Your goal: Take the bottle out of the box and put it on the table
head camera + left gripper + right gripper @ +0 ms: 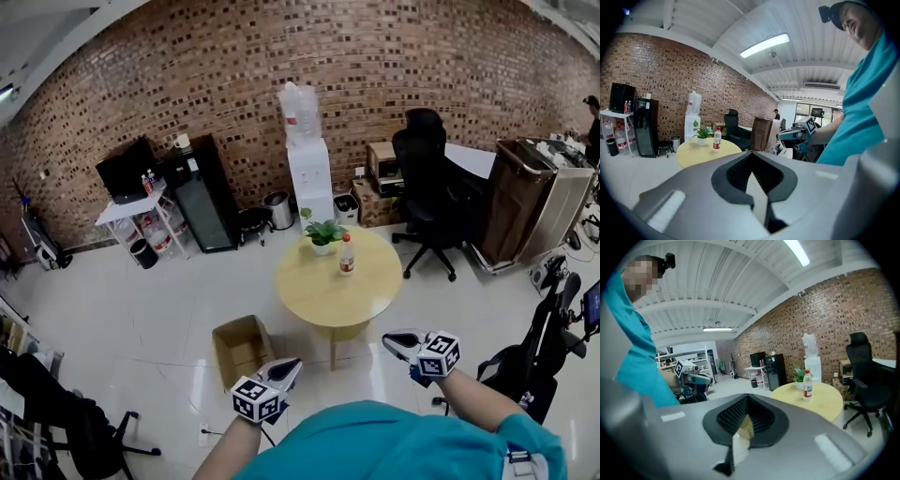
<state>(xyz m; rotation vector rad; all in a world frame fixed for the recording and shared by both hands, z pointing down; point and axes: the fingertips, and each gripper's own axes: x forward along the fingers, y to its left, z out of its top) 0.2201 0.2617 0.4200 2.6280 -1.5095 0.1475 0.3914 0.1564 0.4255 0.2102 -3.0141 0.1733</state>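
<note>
Holding both grippers shut and empty, close in front of me.
My left gripper (pixel 289 367) and right gripper (pixel 394 340) each have their jaws pressed together with nothing between them. The bottle (pixel 347 254) stands upright on the round table (pixel 309 300), just beside the potted plant (pixel 324 232). The open cardboard box (pixel 242 349) sits on the floor next to the table, near my left gripper.

The round table (pixel 319 295) in front of me is carrying a bottle (pixel 347 255) and a potted plant (pixel 324 234); a box (pixel 242 349) is sitting on the floor (pixel 169 300) nearby.
</note>
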